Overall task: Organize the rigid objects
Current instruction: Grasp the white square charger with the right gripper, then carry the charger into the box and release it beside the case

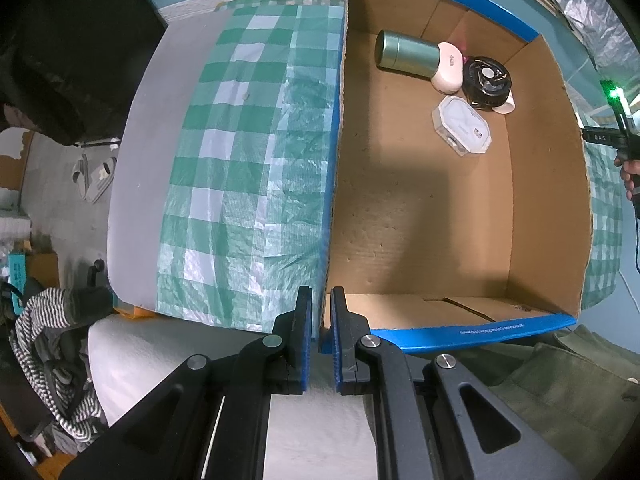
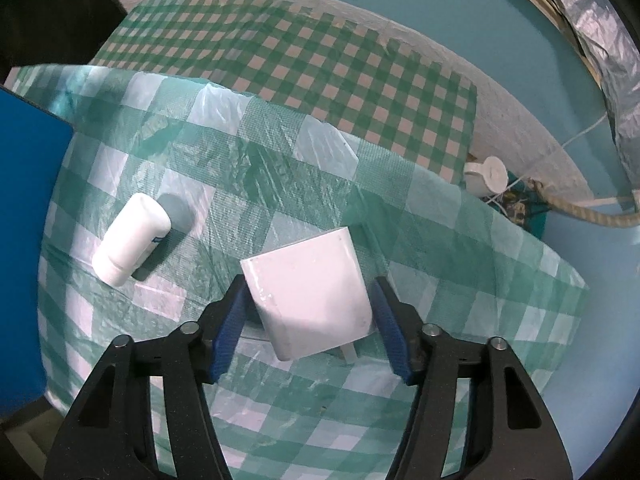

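**Sorting under way: three items boxed, two left on the surface**

Straddling a white rectangular block (image 2: 308, 296), the right hand-held gripper (image 2: 308, 320) is seen with its jaws spread on either side; whether the blue pads already press on the block cannot be told. The block rests on the checked cloth (image 2: 460, 248) over the surface. A white bottle (image 2: 130, 238) lies on its side nearby, untouched. The left hand-held gripper (image 1: 320, 340) is pressed together, empty, at the near corner of the cardboard box (image 1: 400, 240). At the box's far end, a green cylinder (image 1: 406, 54), a white octagonal case (image 1: 462, 126) and a black round object (image 1: 486, 78) are already gathered. By this judgement, the block and bottle remain to be boxed.
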`<action>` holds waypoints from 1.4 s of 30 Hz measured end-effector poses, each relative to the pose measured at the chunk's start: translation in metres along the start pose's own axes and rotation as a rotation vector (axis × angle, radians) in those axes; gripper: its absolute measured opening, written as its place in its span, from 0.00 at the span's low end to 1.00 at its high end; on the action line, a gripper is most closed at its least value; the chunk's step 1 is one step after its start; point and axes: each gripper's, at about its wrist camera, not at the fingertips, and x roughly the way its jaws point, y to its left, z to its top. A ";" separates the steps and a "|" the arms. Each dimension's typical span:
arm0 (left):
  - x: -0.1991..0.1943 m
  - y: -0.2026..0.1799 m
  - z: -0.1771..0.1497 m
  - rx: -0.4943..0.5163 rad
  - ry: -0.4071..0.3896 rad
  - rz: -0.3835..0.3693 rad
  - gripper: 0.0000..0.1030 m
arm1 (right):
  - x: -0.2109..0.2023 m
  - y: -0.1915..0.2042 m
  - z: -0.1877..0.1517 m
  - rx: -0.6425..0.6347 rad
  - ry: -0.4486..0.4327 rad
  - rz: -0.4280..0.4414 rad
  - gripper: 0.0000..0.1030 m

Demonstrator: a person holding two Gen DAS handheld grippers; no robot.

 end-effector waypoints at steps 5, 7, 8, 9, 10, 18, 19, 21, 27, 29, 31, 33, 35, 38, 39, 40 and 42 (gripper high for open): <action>0.000 -0.001 0.000 0.012 -0.006 -0.007 0.08 | -0.003 0.004 -0.004 0.057 -0.012 0.006 0.48; 0.000 -0.001 0.001 0.016 -0.008 -0.007 0.08 | -0.004 0.004 -0.006 0.084 -0.020 0.014 0.48; 0.000 -0.001 0.001 0.017 -0.008 -0.008 0.08 | -0.004 0.004 -0.007 0.101 -0.024 0.022 0.48; 0.000 -0.001 0.002 0.018 -0.009 -0.009 0.08 | -0.005 0.004 -0.008 0.110 -0.025 0.027 0.47; -0.001 -0.001 0.002 0.019 -0.010 -0.009 0.08 | -0.005 0.005 -0.010 0.120 -0.029 0.035 0.47; -0.001 -0.001 0.003 0.027 -0.012 -0.011 0.08 | -0.013 0.021 -0.023 0.148 -0.042 0.080 0.47; -0.001 -0.001 0.003 0.029 -0.013 -0.012 0.08 | -0.015 0.023 -0.025 0.149 -0.046 0.083 0.47; -0.001 -0.001 0.003 0.032 -0.013 -0.011 0.08 | -0.020 0.029 -0.028 0.156 -0.054 0.090 0.47; -0.002 -0.002 0.004 0.044 -0.018 -0.012 0.08 | -0.040 0.045 -0.032 0.156 -0.079 0.097 0.47; -0.002 -0.003 0.004 0.049 -0.019 -0.013 0.08 | -0.048 0.051 -0.032 0.150 -0.090 0.098 0.47; -0.002 -0.003 0.004 0.053 -0.020 -0.014 0.08 | -0.055 0.055 -0.031 0.150 -0.100 0.103 0.47; -0.002 -0.003 0.004 0.056 -0.020 -0.015 0.08 | -0.064 0.060 -0.030 0.149 -0.111 0.112 0.47; -0.002 -0.003 0.004 0.060 -0.021 -0.016 0.08 | -0.072 0.066 -0.027 0.143 -0.123 0.118 0.47; -0.002 -0.003 0.004 0.063 -0.022 -0.017 0.08 | -0.085 0.075 -0.024 0.128 -0.144 0.123 0.47; -0.002 -0.003 0.004 0.065 -0.022 -0.018 0.08 | -0.089 0.078 -0.023 0.122 -0.150 0.123 0.47; -0.002 -0.003 0.004 0.066 -0.023 -0.019 0.08 | -0.091 0.080 -0.022 0.118 -0.155 0.124 0.47; -0.002 -0.003 0.004 0.070 -0.023 -0.019 0.08 | -0.100 0.087 -0.019 0.112 -0.166 0.134 0.47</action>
